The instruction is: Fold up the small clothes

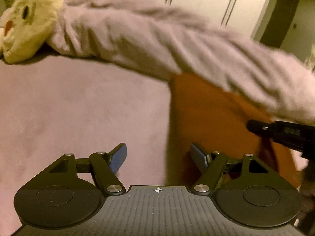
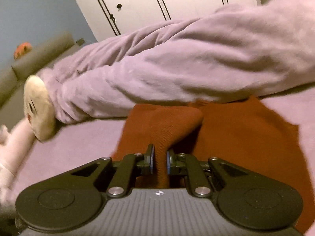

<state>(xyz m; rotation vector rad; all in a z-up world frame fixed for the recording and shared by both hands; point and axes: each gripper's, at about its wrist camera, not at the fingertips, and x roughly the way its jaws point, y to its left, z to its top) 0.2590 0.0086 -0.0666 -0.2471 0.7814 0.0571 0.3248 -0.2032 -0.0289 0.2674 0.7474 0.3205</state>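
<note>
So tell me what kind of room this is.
Most likely a bedroom: a bed with a mauve sheet and a rumpled duvet, a plush toy lying on it, and white wardrobe doors behind.

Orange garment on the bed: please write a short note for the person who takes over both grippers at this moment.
Left gripper: open, holding nothing, at the left edge of the orange garment.
Right gripper: shut on a pinched-up fold of the garment, lifting it off the rest of the cloth.
The garment lies on the purple bed sheet, its far edge against the bunched lilac blanket. A cream plush toy lies at the blanket's left end.
Done: one part gripped and raised.
Left: carry this fold over, flatten it, finish the folding. How many folds are already made cannot be told.
</note>
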